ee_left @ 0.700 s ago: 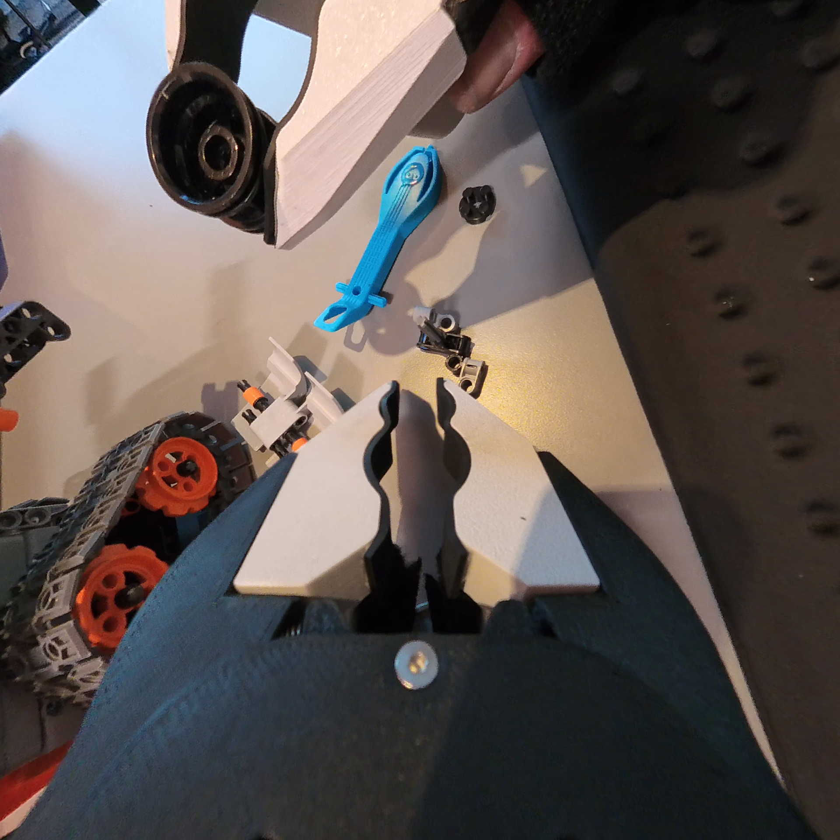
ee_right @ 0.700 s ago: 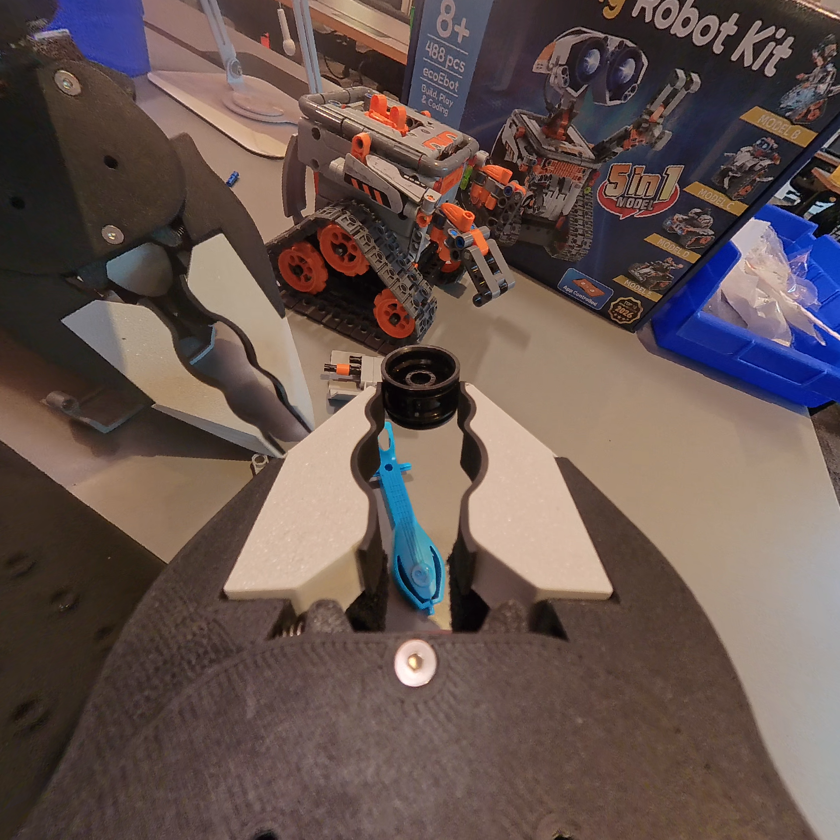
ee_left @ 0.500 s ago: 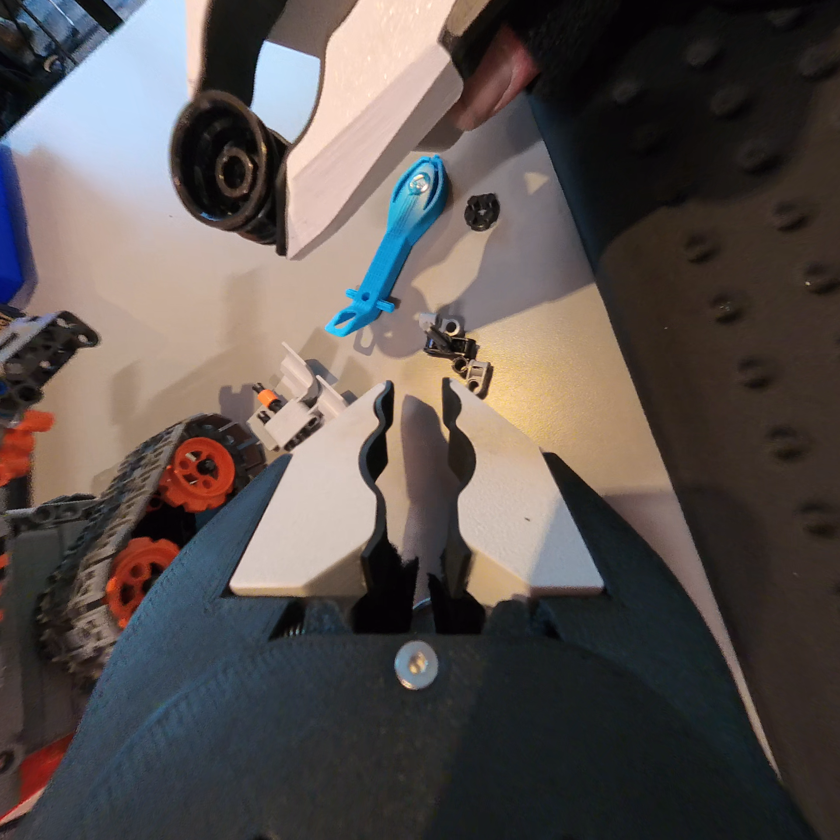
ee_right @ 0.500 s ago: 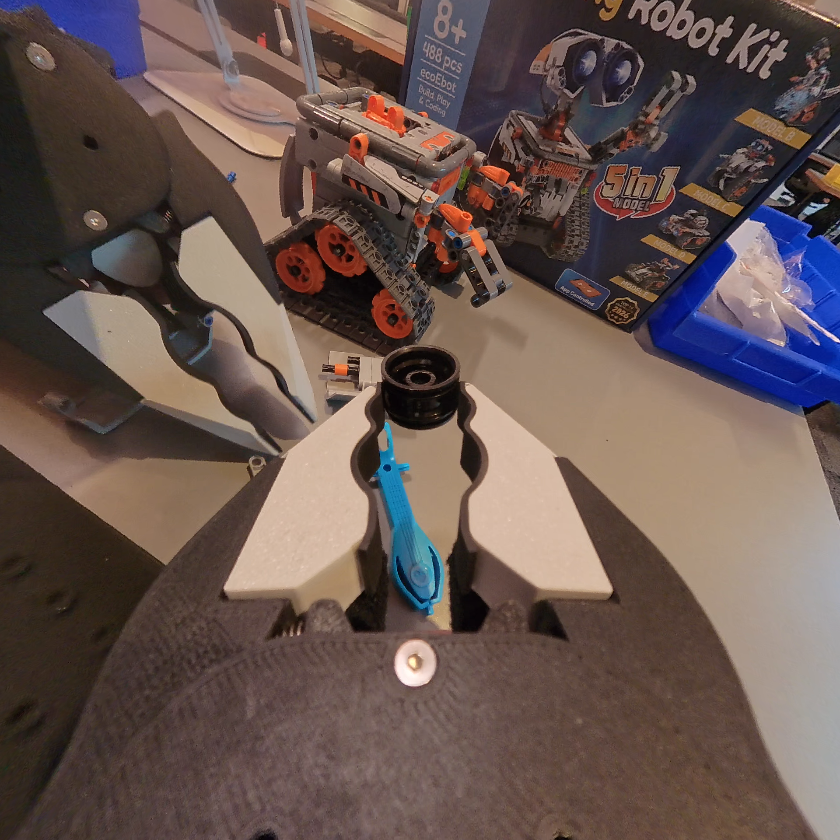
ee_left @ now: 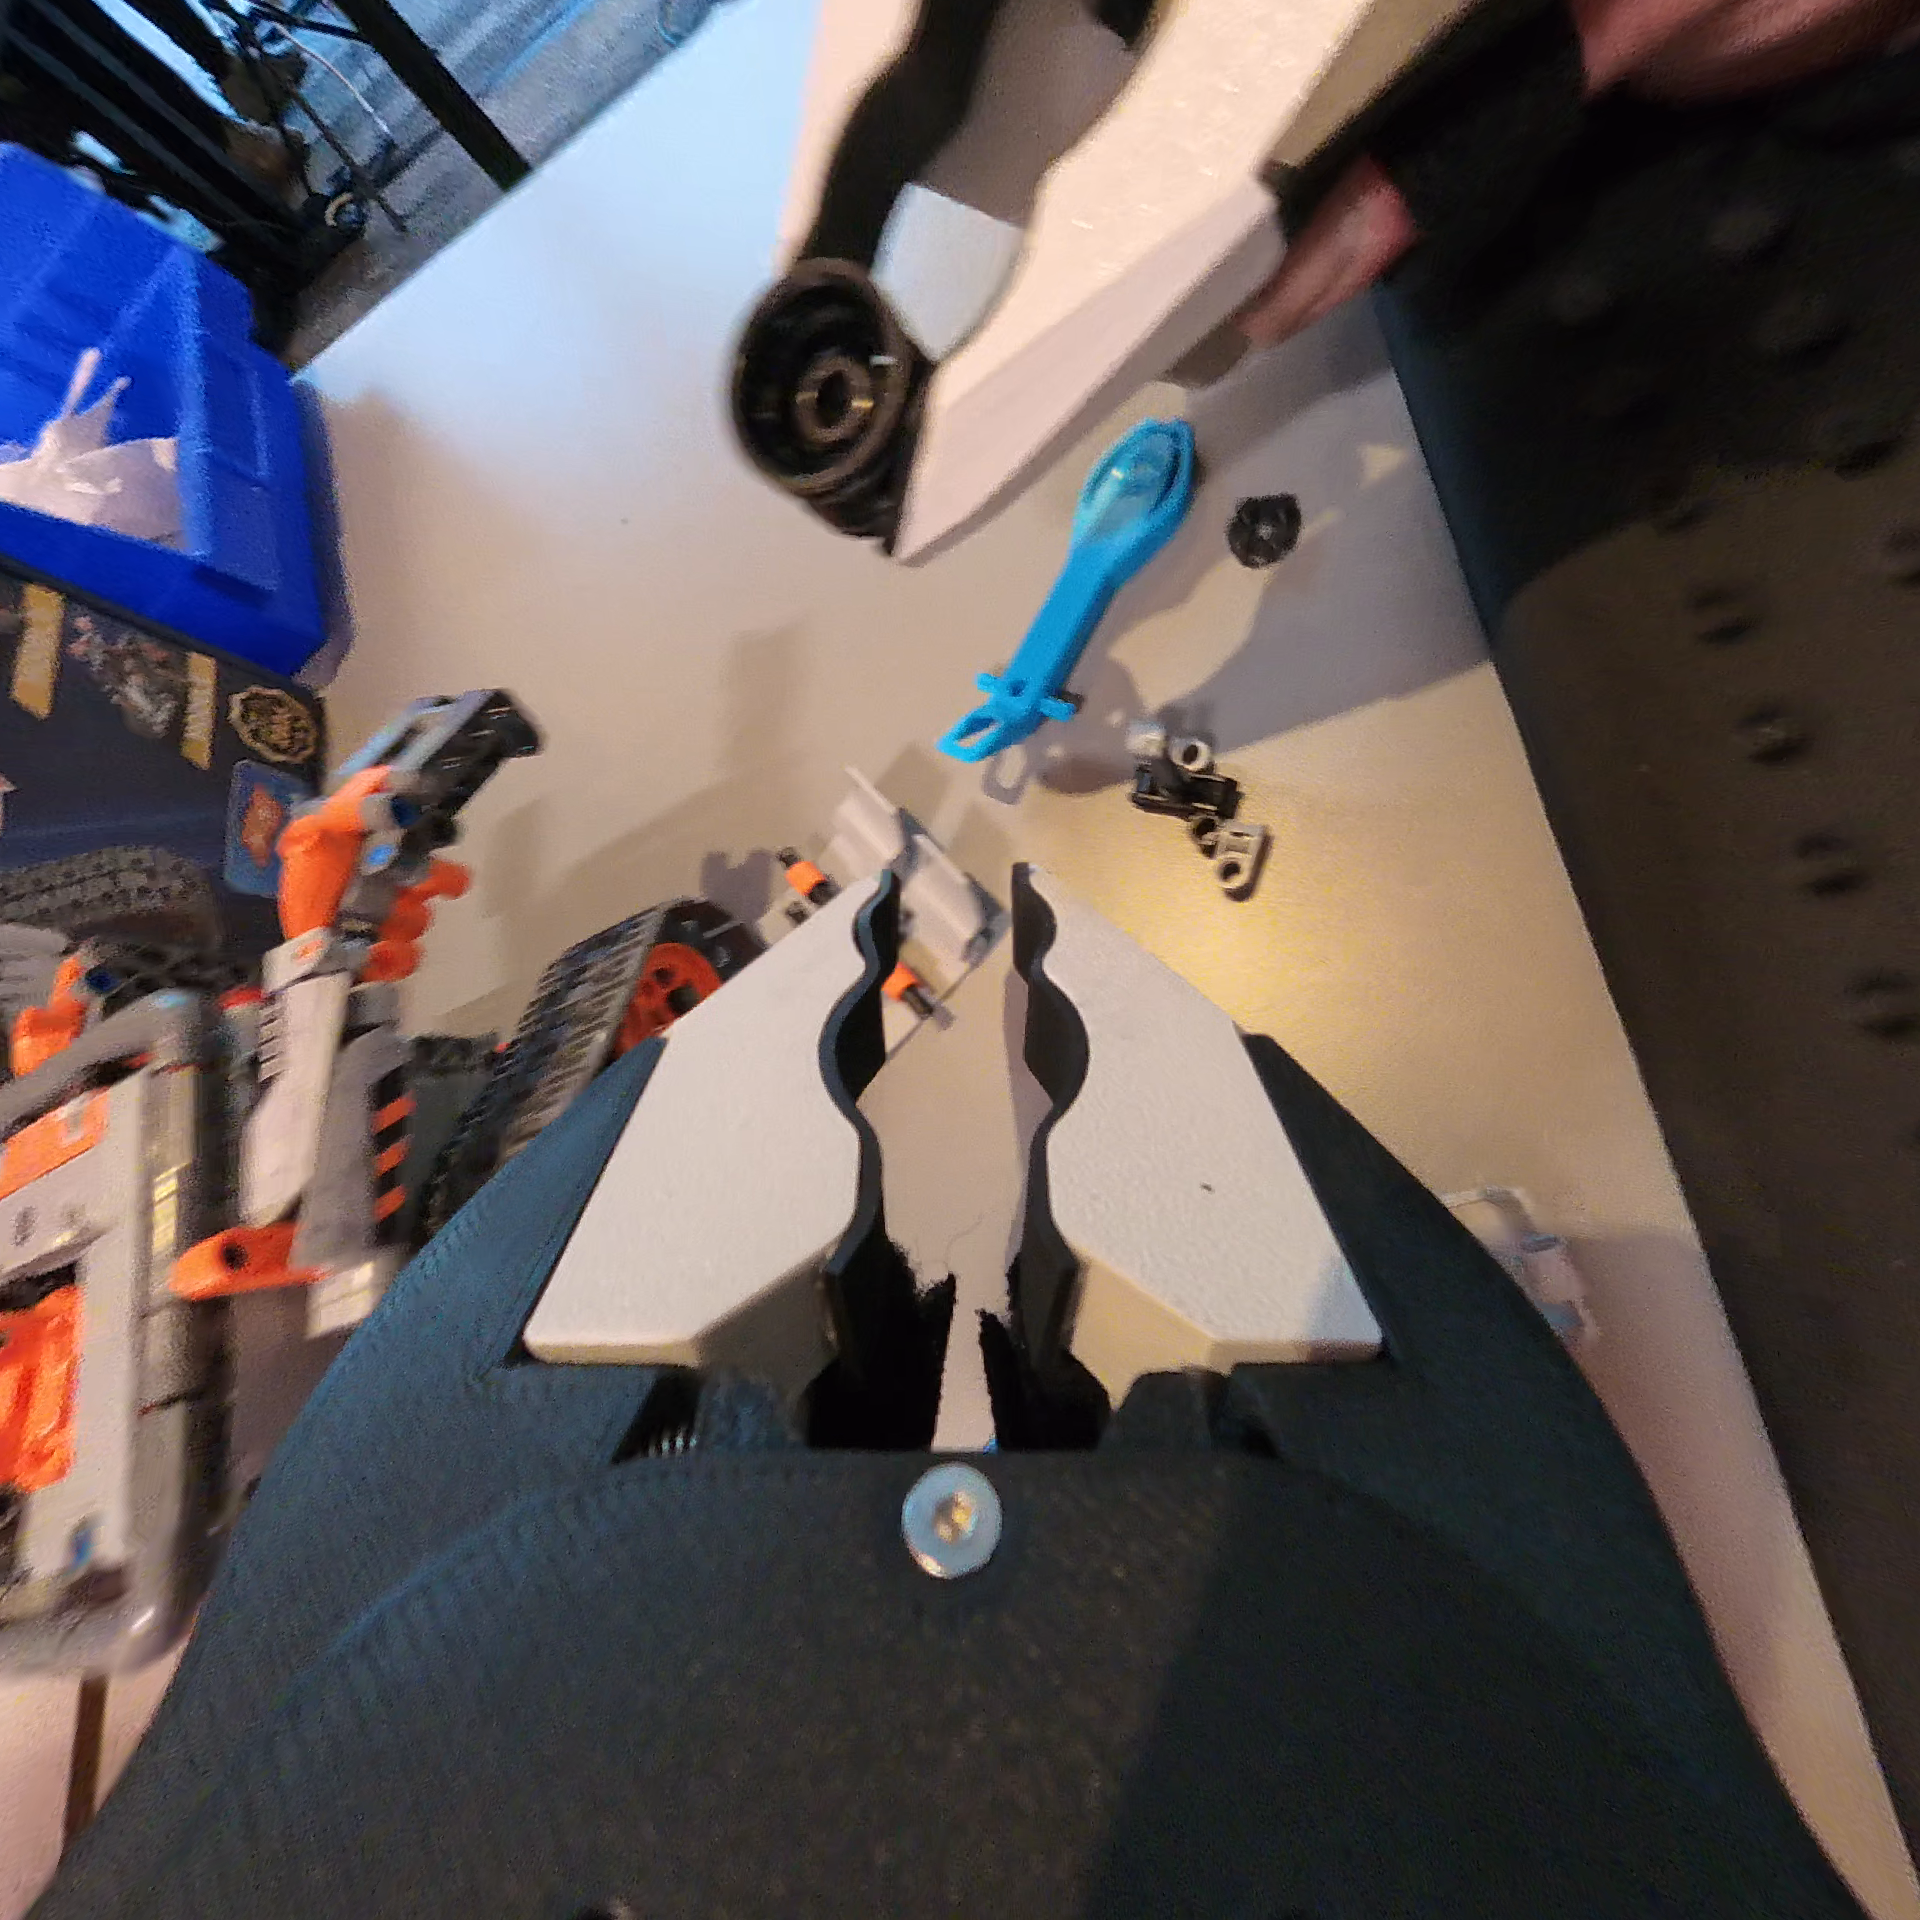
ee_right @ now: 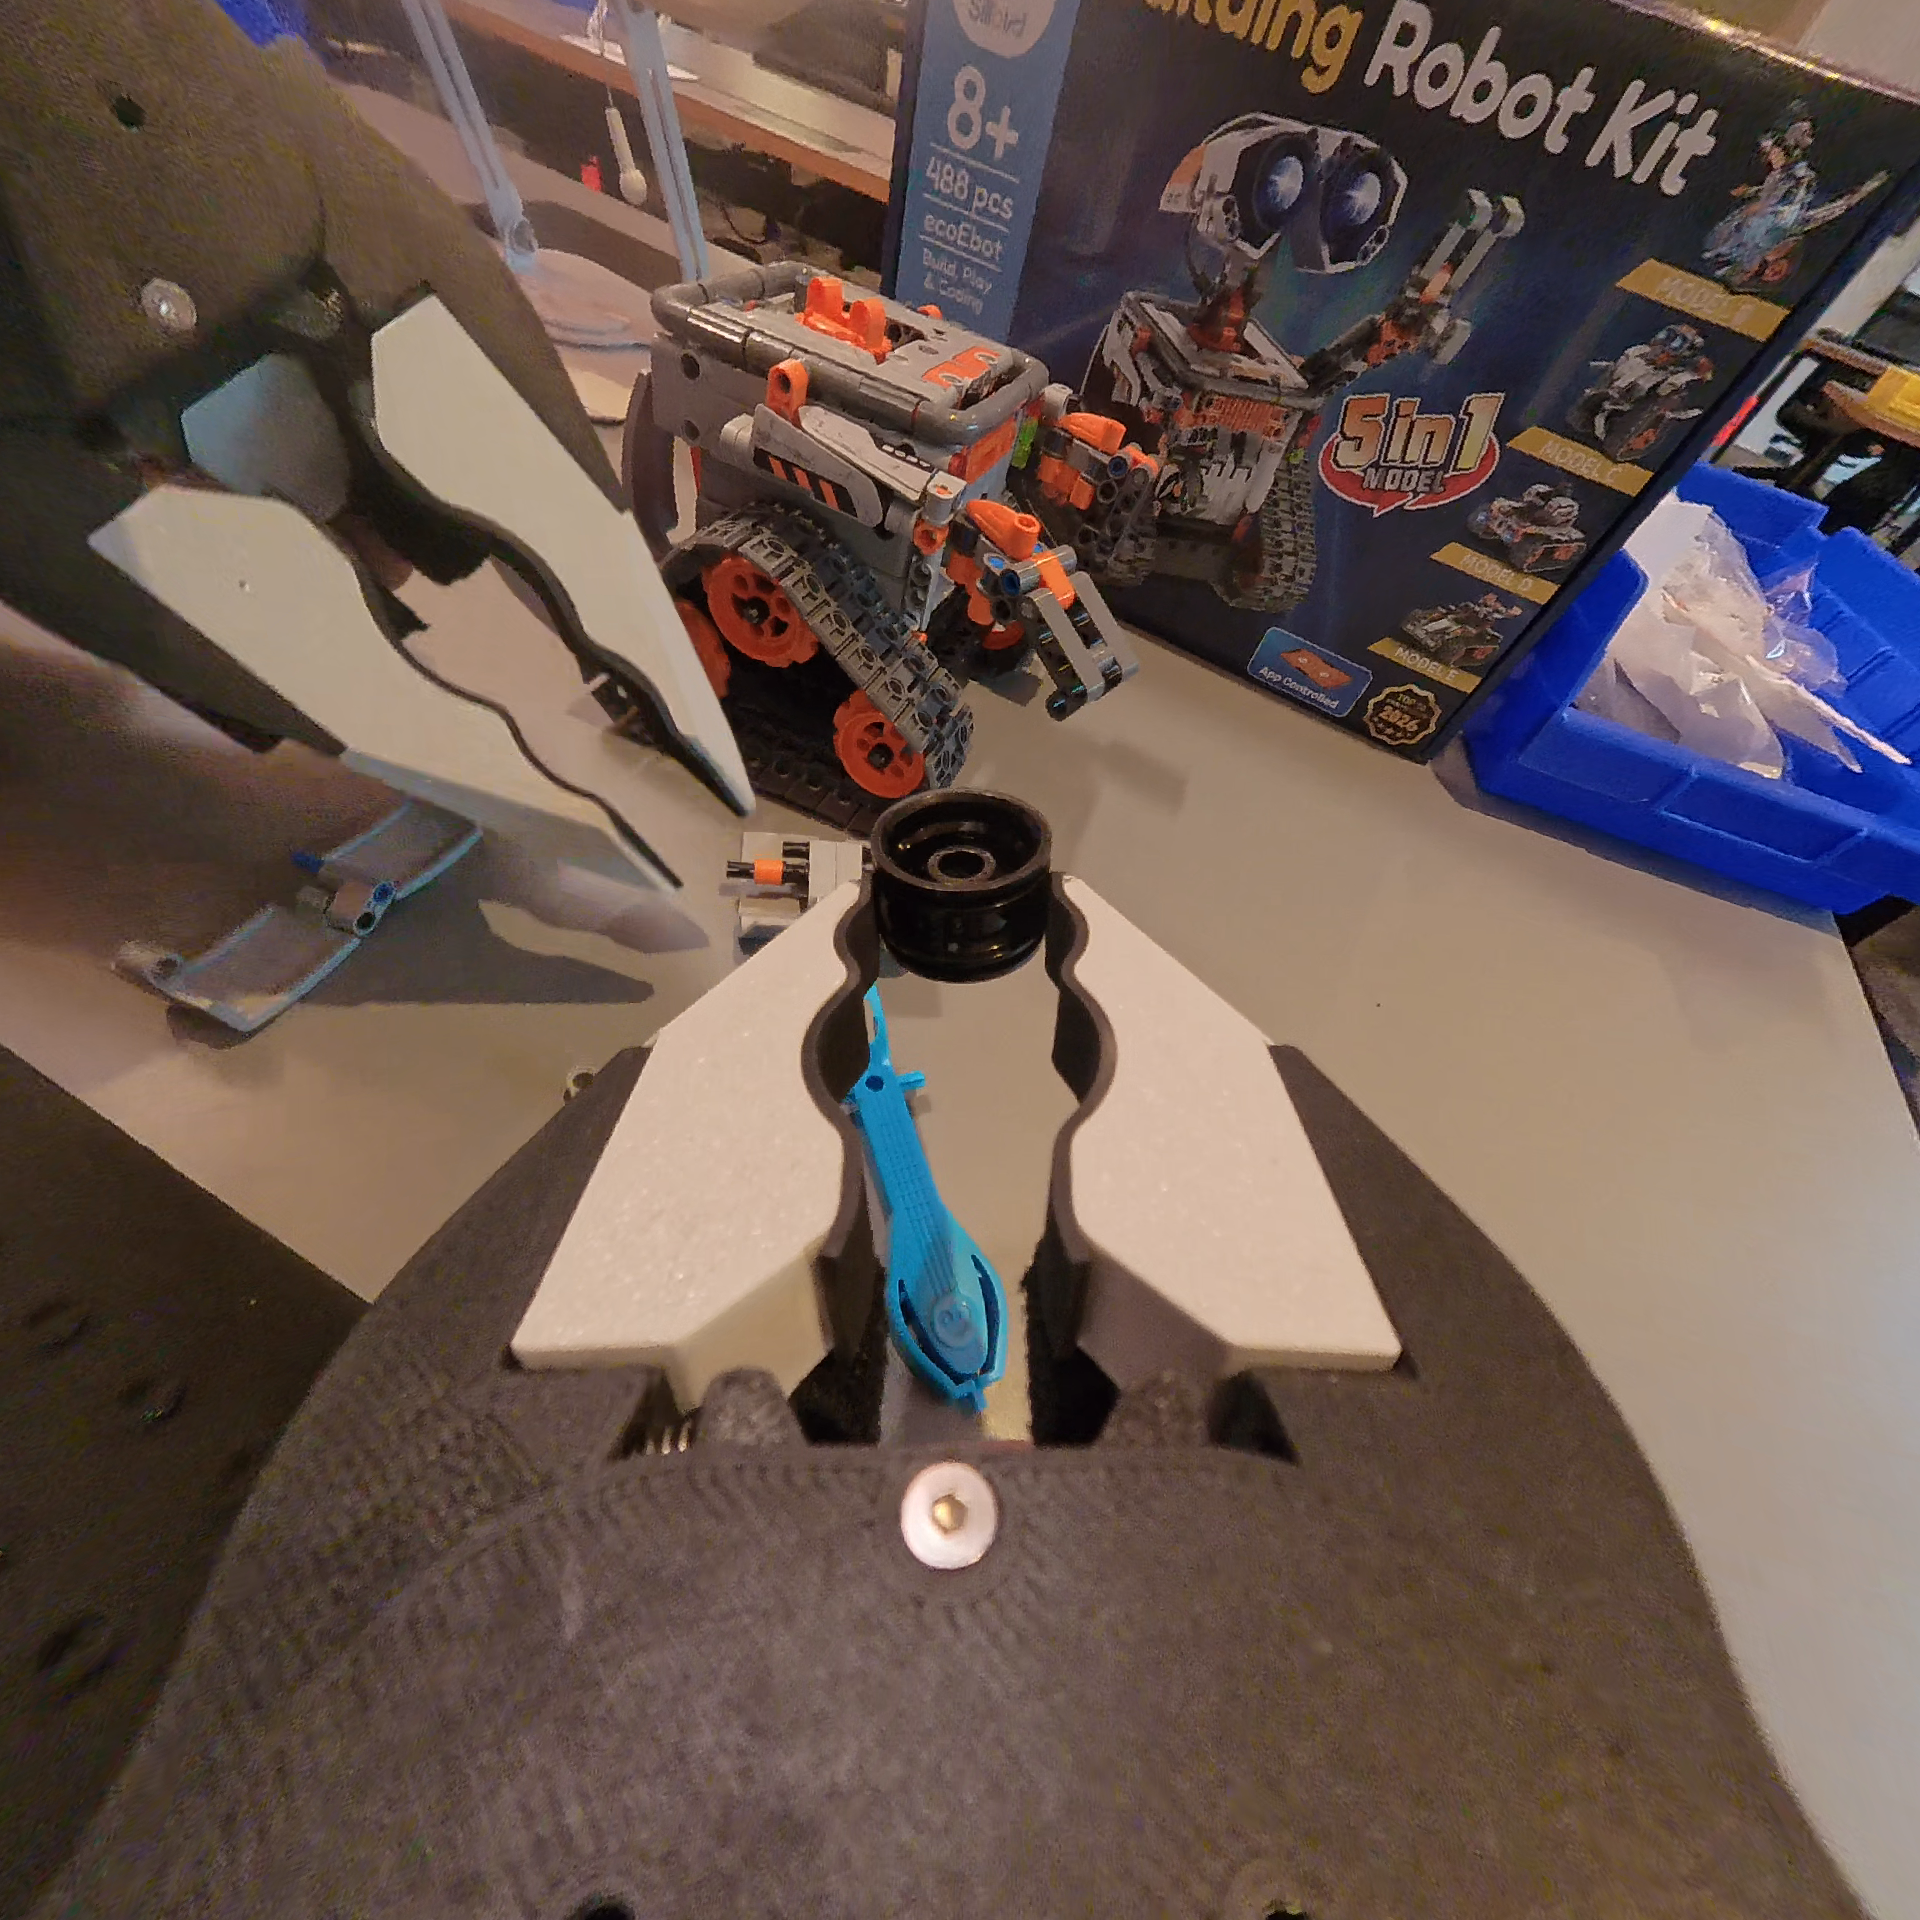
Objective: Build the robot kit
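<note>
My right gripper (ee_right: 958, 902) is shut on a black wheel hub (ee_right: 956, 883) and holds it above the table; both also show at the top of the left wrist view, the hub (ee_left: 821, 400) blurred. A blue plastic tool (ee_right: 914, 1195) lies on the table under the right gripper and also shows in the left wrist view (ee_left: 1091, 582). My left gripper (ee_left: 951, 883) is open and empty, its tips just over a small grey and orange brick assembly (ee_left: 925, 914). In the right wrist view the left gripper (ee_right: 707, 842) hangs beside the tracked brick robot (ee_right: 831, 520).
A kit box (ee_right: 1403, 312) and a blue bin (ee_right: 1714, 727) with plastic bags stand behind. Small black and grey connectors (ee_left: 1195, 800) and a black round part (ee_left: 1262, 530) lie near the dark studded mat (ee_left: 1714, 727). A grey flat piece (ee_right: 301, 935) lies under the left gripper. The gap from one gripper's tips to the other's is roughly 7 cm.
My left gripper has swung towards the tracked robot and now sits over the small grey assembly, its jaws a little wider. The right gripper still holds the wheel hub, almost unmoved.
</note>
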